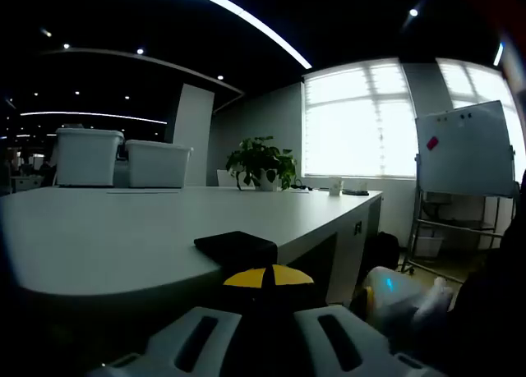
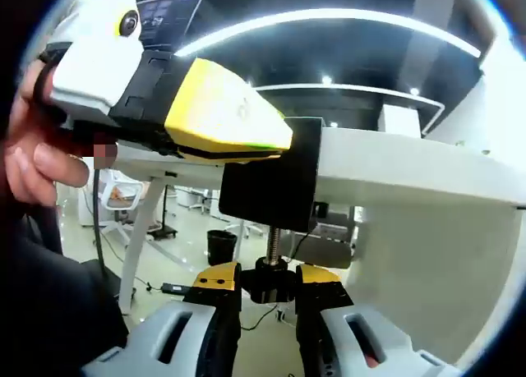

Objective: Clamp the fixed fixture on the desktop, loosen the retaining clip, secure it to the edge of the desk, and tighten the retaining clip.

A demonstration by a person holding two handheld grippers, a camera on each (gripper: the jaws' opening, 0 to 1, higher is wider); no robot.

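The black clamp fixture (image 1: 237,247) sits over the edge of the white desk (image 1: 123,229). My left gripper (image 1: 268,276) is shut on it, its yellow tips pressed together against the clamp's outer face. From under the desk, the right gripper view shows the clamp body (image 2: 275,180) hugging the desk edge (image 2: 394,167), with the left gripper (image 2: 283,139) gripping it from the left. A threaded screw (image 2: 272,239) hangs down to a black knob (image 2: 269,282). My right gripper (image 2: 269,277) is shut on that knob, one yellow-tipped jaw on each side.
Two white bins (image 1: 123,157), a potted plant (image 1: 261,162) and cups (image 1: 334,186) stand at the desk's far side. A whiteboard (image 1: 464,149) stands on the right by the bright window. A hand (image 2: 33,159) holds the left gripper. Desk legs (image 2: 140,229) and chairs are below.
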